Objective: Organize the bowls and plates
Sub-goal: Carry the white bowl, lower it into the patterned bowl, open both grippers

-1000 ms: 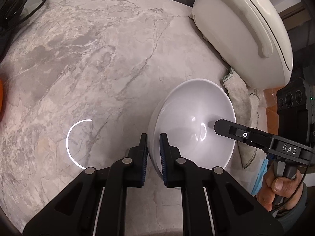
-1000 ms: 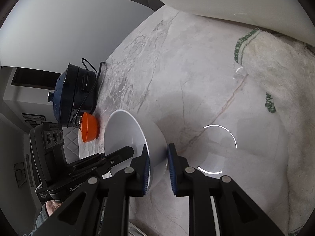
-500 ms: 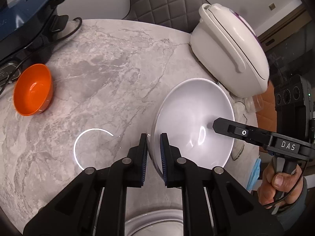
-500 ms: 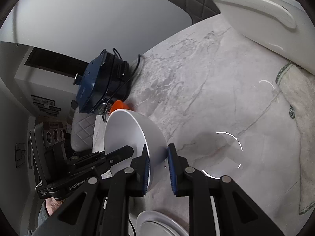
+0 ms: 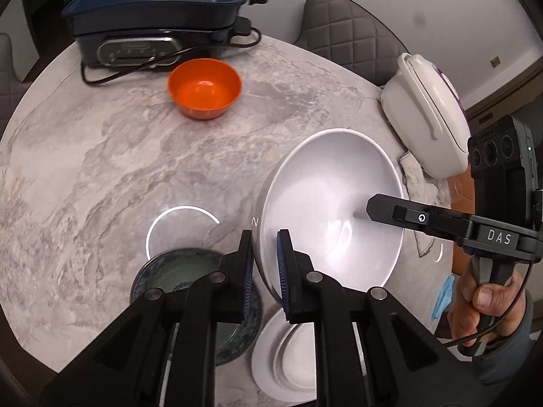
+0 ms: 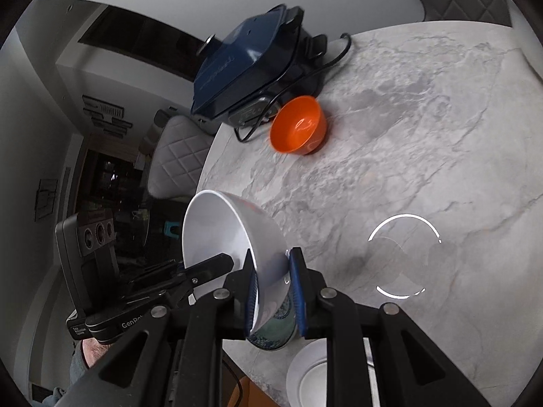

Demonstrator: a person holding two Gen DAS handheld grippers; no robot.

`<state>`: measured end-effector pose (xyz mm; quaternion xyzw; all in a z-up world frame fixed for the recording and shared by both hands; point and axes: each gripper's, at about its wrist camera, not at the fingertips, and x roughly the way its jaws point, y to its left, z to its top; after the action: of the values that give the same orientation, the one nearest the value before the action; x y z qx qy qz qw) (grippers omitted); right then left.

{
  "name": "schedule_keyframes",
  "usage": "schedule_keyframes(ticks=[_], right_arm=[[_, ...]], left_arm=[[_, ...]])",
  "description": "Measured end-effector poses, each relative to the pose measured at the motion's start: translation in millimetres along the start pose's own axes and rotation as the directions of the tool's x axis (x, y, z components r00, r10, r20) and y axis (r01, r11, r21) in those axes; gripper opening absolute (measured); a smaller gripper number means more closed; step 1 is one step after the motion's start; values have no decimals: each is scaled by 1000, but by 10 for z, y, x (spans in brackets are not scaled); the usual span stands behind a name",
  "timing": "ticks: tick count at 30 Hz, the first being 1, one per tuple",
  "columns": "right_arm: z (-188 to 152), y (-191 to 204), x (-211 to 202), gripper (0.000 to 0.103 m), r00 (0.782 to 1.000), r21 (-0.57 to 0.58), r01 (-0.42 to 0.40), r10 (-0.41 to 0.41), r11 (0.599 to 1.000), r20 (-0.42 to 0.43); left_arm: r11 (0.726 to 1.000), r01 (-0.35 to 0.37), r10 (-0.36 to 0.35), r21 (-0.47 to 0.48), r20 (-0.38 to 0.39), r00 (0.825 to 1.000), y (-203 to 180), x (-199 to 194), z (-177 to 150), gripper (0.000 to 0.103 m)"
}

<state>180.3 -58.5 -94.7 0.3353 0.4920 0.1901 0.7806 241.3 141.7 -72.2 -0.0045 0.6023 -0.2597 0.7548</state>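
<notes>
Left wrist view: the left gripper [image 5: 265,264] is clamped on the near rim of a large white bowl [image 5: 332,203], one blue-padded finger outside the wall and one inside. The bowl hangs in the air above a round grey marble table [image 5: 101,156], its open side tilted toward the camera. The right gripper [image 5: 373,208] reaches in from the right, with one black finger lying inside the bowl; a hand [image 5: 482,305] grasps its handle.

Right wrist view: the right gripper [image 6: 271,291] pinches the opposite rim of the white bowl [image 6: 220,230] between its blue pads, and the left gripper [image 6: 224,261] enters from the lower left.

Directly beneath the bowl, a dark blue-green patterned bowl [image 5: 183,271] sits on the table, with a white plate [image 5: 292,349] just beside it at the near edge. An orange bowl [image 5: 203,88] stands well apart toward the far side, near a dark blue electric cooker [image 5: 156,10] whose black cord [image 5: 210,47] trails on the marble. A white lidded appliance [image 5: 427,115] sits at the right edge on a pale cloth [image 5: 420,179]. Grey quilted chairs [image 5: 346,30] stand behind the table.
</notes>
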Motion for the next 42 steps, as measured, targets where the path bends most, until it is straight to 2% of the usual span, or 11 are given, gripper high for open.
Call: schedule_keyframes(ticks=[5, 12, 19, 27, 34, 37, 40, 42], right_arm=[[-198, 278, 458, 21, 996, -36, -14, 10, 999, -88], [-498, 316, 1040, 21, 980, -63, 44, -55, 997, -190], [-649, 204, 1365, 21, 961, -75, 108, -123, 991, -247], [-697, 122, 1505, 21, 947, -97, 161, -181, 982, -264], [-736, 153, 1542, 21, 935, -169, 212, -250, 963, -251], [-720, 171, 1562, 21, 932, -191, 224, -267, 956, -246], [-724, 189, 1589, 21, 930, -205, 223, -271, 953, -249], [-734, 204, 1604, 21, 929, -212, 220, -271, 952, -251]], left_arm=[[996, -13, 12, -87, -6, 1000, 518, -139, -462, 13], [987, -59, 47, -150, -79, 996, 922, 164, -960, 12], [980, -99, 76, -174, -133, 988, 1074, 557, -1116, 12], [981, -143, 122, -135, -150, 981, 1042, 714, -1120, 12], [978, -172, 153, -121, -152, 976, 990, 802, -1122, 13], [978, -169, 151, -123, -143, 978, 983, 803, -1118, 20], [980, -146, 129, -135, -128, 983, 979, 785, -1103, 36], [982, -134, 118, -136, -117, 986, 950, 766, -1082, 52]])
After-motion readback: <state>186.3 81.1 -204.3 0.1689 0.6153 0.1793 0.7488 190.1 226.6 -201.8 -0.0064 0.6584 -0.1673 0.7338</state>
